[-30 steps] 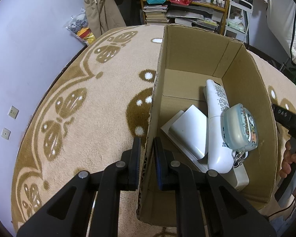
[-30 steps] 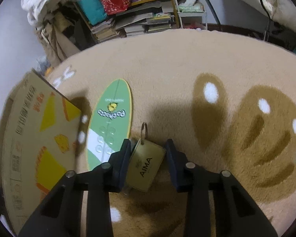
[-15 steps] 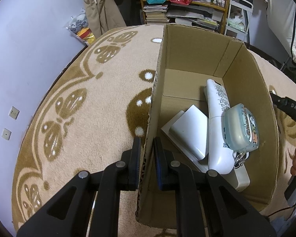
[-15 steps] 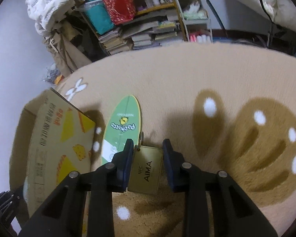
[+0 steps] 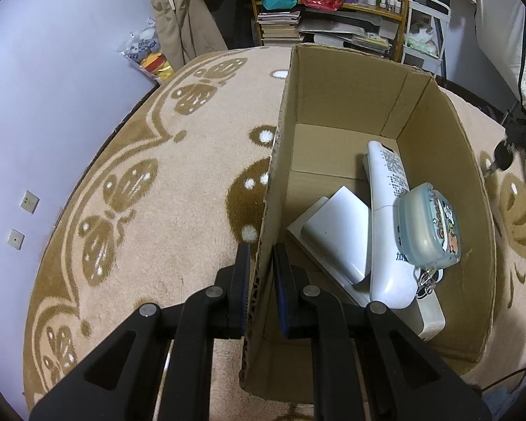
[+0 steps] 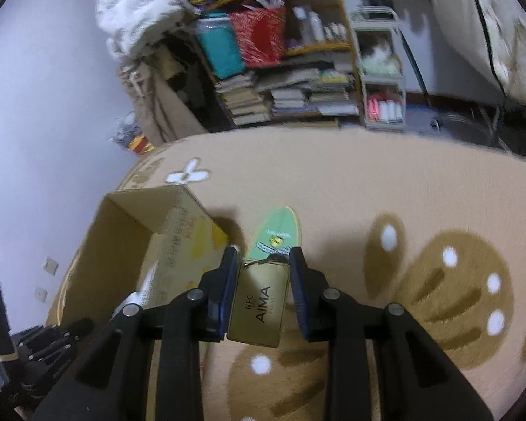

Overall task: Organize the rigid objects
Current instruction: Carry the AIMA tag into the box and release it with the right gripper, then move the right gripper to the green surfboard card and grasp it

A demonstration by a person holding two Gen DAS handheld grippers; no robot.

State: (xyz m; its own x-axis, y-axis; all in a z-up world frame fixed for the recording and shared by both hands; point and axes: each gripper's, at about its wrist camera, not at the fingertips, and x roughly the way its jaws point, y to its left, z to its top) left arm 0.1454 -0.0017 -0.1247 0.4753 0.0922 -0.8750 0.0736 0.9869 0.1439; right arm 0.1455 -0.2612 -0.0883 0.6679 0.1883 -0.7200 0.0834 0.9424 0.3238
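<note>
box (image 5: pixel 435 161) on rug (image 5: pixel 140 161): white remote (image 5: pixel 389 217), 2 white slabs (image 5: pixel 340 231), pale blue case (image 5: pixel 427 224) atop remote | left hand-held gripper (image 5: pixel 261 273): clamped on box's left wall | right hand-held gripper (image 6: pixel 261 291): pinching gold tag (image 6: pixel 259 305), above rug beside box | green board (image 6: pixel 277 231) on rug by box

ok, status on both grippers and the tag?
Left gripper clamped on box wall. Right gripper holds gold AIMA tag, off the rug. Nothing in the way.
</note>
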